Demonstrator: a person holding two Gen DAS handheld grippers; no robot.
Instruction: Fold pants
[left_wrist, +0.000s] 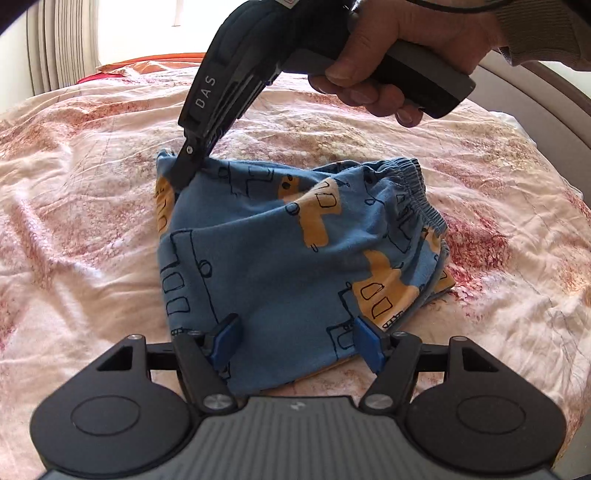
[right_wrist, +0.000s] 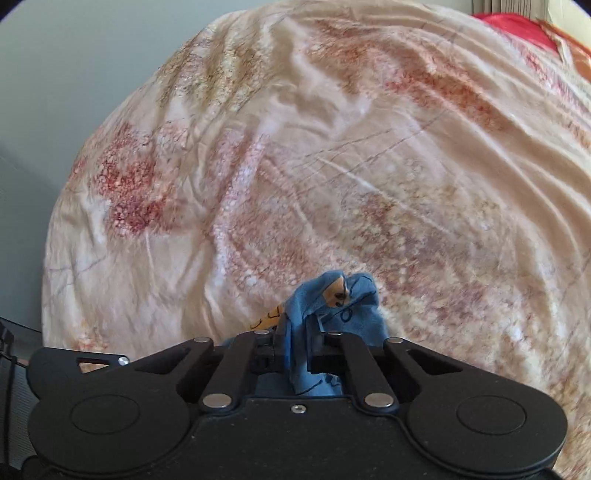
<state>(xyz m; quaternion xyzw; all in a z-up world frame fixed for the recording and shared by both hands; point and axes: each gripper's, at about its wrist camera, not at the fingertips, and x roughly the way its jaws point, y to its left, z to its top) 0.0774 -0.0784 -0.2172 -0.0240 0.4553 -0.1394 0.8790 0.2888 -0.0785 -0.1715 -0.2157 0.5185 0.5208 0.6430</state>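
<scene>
Now the right gripper (left_wrist: 184, 173) is clamped on a far corner of the pants (left_wrist: 295, 258) — keep that pinch firm. Left gripper (left_wrist: 299, 343), fingers apart, straddles the near edge on the bedspread (left_wrist: 92, 184) — close before lifting.

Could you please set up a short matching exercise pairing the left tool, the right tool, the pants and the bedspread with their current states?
Things:
1. left tool
2. right tool
3. pants
4. bedspread

States:
A. clamped on a corner of blue cloth
B. wrinkled, cream with red patches
C. open, pads apart over the near hem
D. folded, blue with yellow print

Pairs: 1-C, 2-A, 3-D, 4-B
</scene>
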